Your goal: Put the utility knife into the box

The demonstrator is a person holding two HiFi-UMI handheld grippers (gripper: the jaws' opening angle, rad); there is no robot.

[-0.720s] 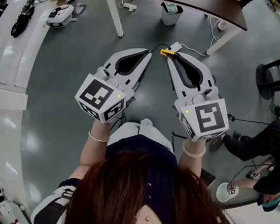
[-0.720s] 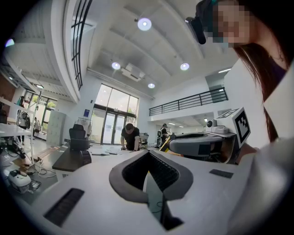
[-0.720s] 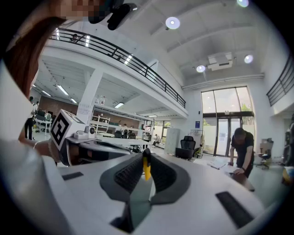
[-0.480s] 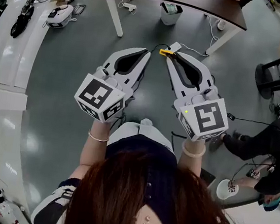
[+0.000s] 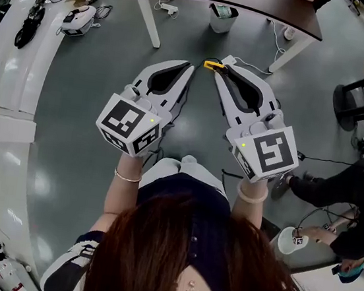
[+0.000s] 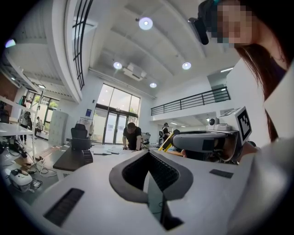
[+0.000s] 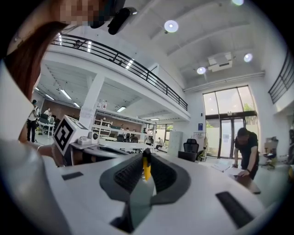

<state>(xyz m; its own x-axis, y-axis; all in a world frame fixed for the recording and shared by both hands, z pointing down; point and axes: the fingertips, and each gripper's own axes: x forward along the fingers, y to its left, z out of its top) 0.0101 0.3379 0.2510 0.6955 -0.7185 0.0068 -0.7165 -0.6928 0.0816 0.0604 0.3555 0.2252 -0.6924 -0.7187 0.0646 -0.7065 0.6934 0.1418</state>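
The utility knife (image 5: 211, 64) is yellow and black, and it sticks out to the left from the tip of my right gripper (image 5: 219, 68), which is shut on it. In the right gripper view the knife (image 7: 146, 166) stands upright between the dark pads. My left gripper (image 5: 191, 65) is shut with nothing in it, its tip close beside the knife. In the left gripper view the right gripper (image 6: 202, 143) and the knife (image 6: 166, 141) show to the right. Both grippers hang above the grey floor, short of the table. No box can be made out.
A dark brown table (image 5: 254, 4) with white legs stands ahead, with a bin (image 5: 220, 17) and cables under it. A person (image 5: 355, 191) sits at the right by a round stool (image 5: 287, 240). White benches (image 5: 10, 32) curve along the left.
Both grippers have drifted slightly forward toward the table, with the knife still in the right one. Their states are unchanged.
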